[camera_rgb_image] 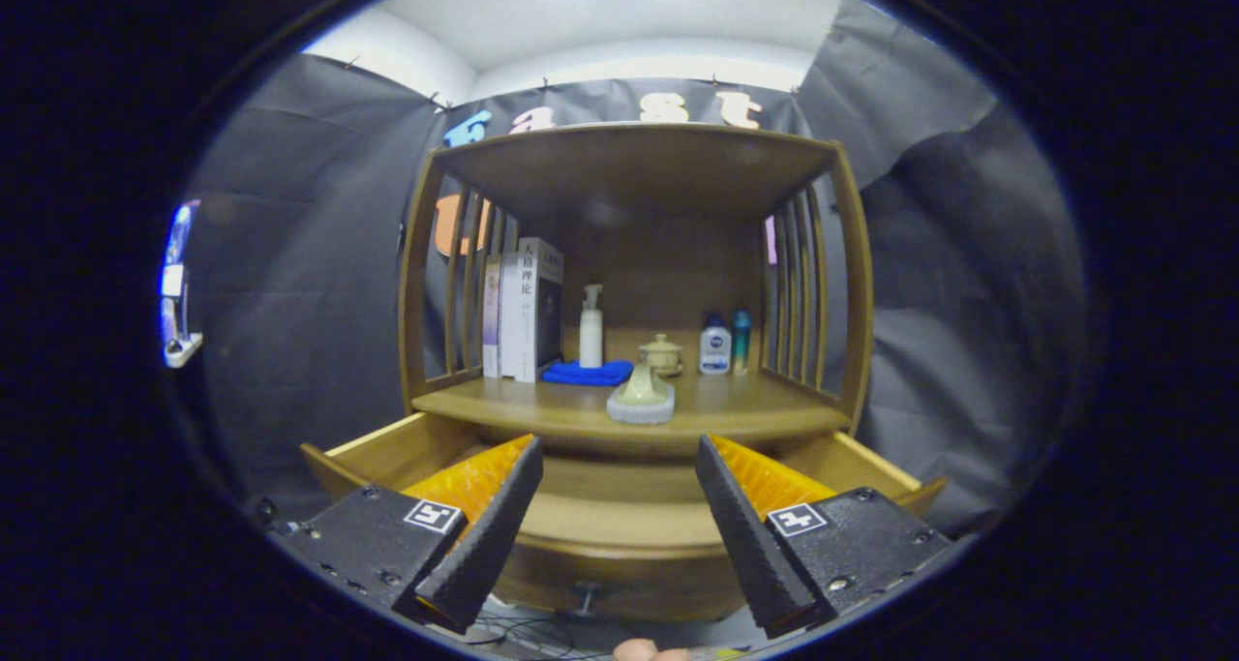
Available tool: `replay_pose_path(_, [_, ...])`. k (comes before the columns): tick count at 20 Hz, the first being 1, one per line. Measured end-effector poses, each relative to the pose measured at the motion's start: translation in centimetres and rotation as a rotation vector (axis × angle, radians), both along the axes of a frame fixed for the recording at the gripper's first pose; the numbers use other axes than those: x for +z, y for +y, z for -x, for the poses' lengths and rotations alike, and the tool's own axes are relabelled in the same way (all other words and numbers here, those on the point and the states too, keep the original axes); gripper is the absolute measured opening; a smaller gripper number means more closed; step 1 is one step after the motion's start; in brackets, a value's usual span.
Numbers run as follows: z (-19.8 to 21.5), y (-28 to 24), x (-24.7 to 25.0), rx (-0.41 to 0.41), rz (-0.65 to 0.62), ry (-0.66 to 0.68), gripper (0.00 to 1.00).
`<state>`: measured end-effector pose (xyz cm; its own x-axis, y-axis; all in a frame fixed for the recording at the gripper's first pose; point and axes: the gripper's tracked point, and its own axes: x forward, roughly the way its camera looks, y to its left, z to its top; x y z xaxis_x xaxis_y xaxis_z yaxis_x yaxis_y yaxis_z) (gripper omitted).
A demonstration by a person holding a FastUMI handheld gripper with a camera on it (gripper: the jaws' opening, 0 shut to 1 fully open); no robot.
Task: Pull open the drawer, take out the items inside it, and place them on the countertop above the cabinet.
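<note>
A wooden cabinet stands ahead with its drawer (619, 521) pulled out toward me. What I can see of the drawer's inside is bare wood. On the countertop (736, 411) above it, near the front edge, rests a pale green ceramic piece on a round whitish base (641, 397). My gripper (618, 453) hangs open above the drawer, its fingers (494, 525) spread wide with nothing between them. The fingertips reach about level with the countertop's front edge.
Further back on the countertop are upright books (523, 311), a white pump bottle (590, 328), a folded blue cloth (587, 373), a small lidded ceramic pot (662, 353) and two small bottles (726, 344). Slatted side rails and a top shelf (634, 158) enclose that space. The drawer knob (585, 598) sticks out below.
</note>
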<state>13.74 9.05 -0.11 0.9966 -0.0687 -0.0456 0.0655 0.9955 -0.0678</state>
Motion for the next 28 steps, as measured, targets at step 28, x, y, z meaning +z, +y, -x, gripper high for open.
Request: replay_pose_path(28, [1.0, -0.3, -9.2, -0.129, 0.074, 0.088, 0.98])
